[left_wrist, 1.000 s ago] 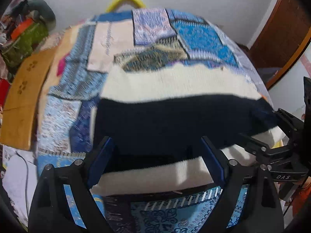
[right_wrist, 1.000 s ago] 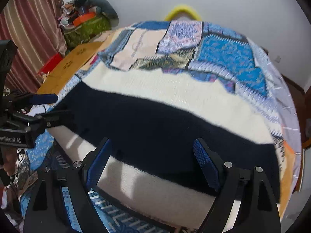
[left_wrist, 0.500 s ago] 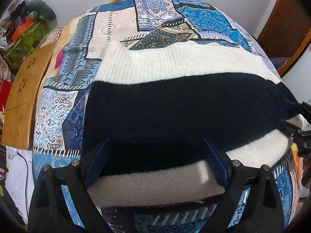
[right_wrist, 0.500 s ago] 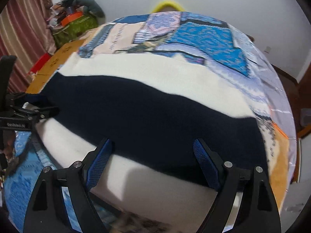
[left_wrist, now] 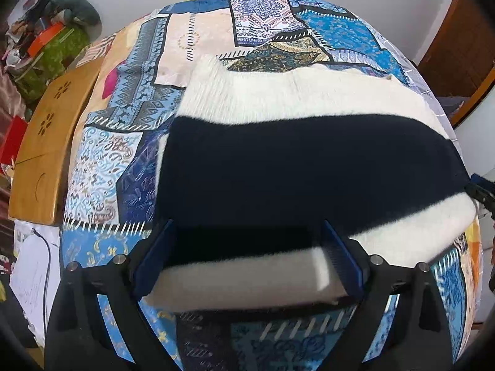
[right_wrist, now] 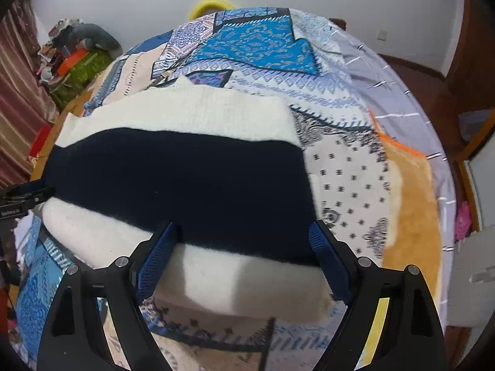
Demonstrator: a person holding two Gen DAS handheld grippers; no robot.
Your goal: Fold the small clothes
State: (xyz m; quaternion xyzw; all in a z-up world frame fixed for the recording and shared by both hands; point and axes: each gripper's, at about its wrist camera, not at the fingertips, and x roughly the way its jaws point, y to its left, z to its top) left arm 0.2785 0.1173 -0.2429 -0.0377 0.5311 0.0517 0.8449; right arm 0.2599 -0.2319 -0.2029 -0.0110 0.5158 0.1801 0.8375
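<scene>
Since a second ago both grippers have come closer to the striped garment, which now fills more of each view, and the right one has slid sideways toward the garment's right end, so that more of the bedspread's pale and orange patches show beside it.

The left gripper (left_wrist: 247, 256) has its blue-padded fingers (left_wrist: 153, 262) spread wide, straddling the near edge of the garment (left_wrist: 294, 167) without pressing on it; white knit lies between the pads and the dark band begins just beyond them. The right gripper (right_wrist: 244, 256) is likewise wide apart, its pads (right_wrist: 329, 259) standing to either side of the near white stripe close to the garment's right corner, gripping nothing.

That garment, a thick knit with a cream stripe, a broad navy stripe and another cream stripe, lies flat across the patchwork bedspread (left_wrist: 102, 167), stretched from side to side. In the left view the tip of the right gripper shows at the garment's far right edge; in the right view the left gripper (right_wrist: 23, 194) sits at its left end.

Farther out, a wooden board (left_wrist: 46, 142) lies along the bed's left side, a cluttered green pile (left_wrist: 49, 52) stands in the corner, a yellow hoop-like thing (right_wrist: 210, 6) peeks over the bed's far end against the white wall, and a striped curtain (right_wrist: 15, 99) hangs at the left.
</scene>
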